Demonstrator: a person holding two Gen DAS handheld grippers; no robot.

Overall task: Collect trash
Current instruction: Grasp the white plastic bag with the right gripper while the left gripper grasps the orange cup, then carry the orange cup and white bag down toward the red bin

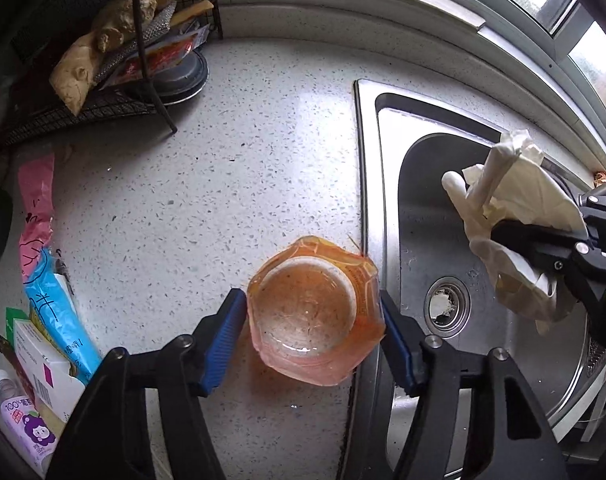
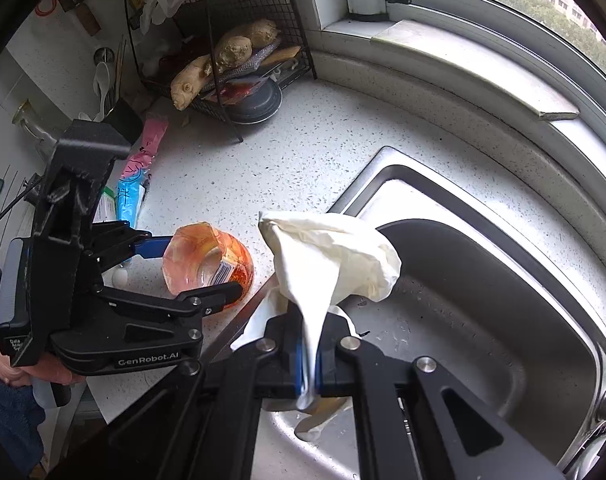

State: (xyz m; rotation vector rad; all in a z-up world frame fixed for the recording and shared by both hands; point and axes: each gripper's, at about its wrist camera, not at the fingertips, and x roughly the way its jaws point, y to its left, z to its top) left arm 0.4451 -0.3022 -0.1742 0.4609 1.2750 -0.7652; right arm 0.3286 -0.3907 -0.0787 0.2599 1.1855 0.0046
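Note:
A crumpled orange see-through plastic cup stands on the speckled counter right at the sink's rim. My left gripper points down over it, with one blue pad against each side of the cup, shut on it. The right wrist view shows the same grip on the cup by the left gripper. My right gripper is shut on a white disposable glove bunched with tissue, held over the sink. From the left wrist the glove hangs from the right gripper.
The steel sink has scraps in its drain. A black wire rack with ginger roots stands at the back left. Packets, a box and a small bottle line the counter's left edge. A hand holds the left gripper.

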